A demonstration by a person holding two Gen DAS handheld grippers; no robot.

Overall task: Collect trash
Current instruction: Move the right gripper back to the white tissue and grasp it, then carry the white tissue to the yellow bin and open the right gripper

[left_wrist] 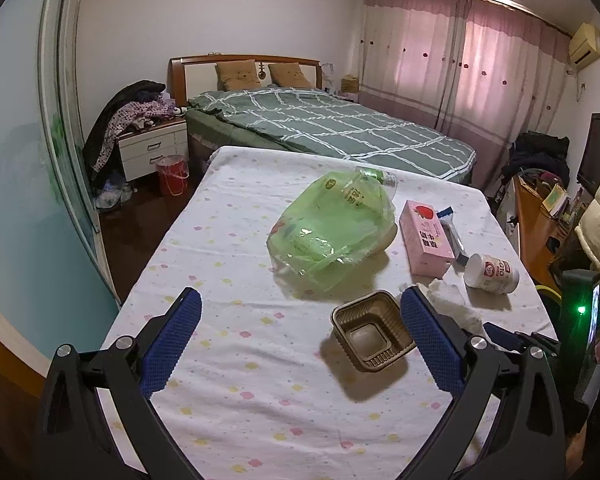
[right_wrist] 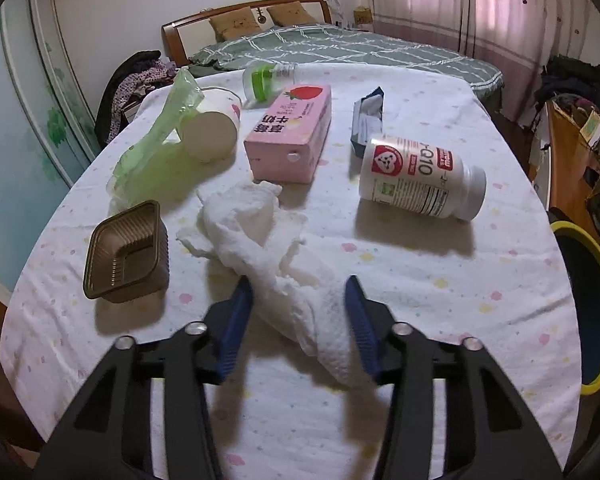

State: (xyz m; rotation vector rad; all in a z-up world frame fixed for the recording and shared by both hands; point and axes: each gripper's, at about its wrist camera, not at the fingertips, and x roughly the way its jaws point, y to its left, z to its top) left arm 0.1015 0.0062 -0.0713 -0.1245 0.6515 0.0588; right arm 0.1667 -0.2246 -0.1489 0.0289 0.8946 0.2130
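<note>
Trash lies scattered over the table, which is covered in a white cloth with small pastel flowers. I hold 2 grippers above its near edge.

My right gripper straddles the near end of a crumpled white tissue. The tissue lies between the 2 blue pads; the right pad touches it, the left pad stands just apart, so I cannot call it a firm grip.

My left gripper is spread wide with nothing between its fingers. A brown ribbed plastic tray sits on the cloth just beside the right pad.

Far of the tissue lies a pink carton printed with a strawberry and Chinese characters I cannot read surely. To its right a white bottle lies on its side, its label showing "Q10" beside a red emblem; the finer print is too small to read. A dark blue wrapper lies between the carton and the bottle, a little farther back.

Left of the carton a translucent green plastic bag lies crumpled, printed with characters too distorted to read, a white cup on its side against it. A clear bottle with a green label lies at the far edge. A bed with a green checked cover stands beyond the table.
</note>
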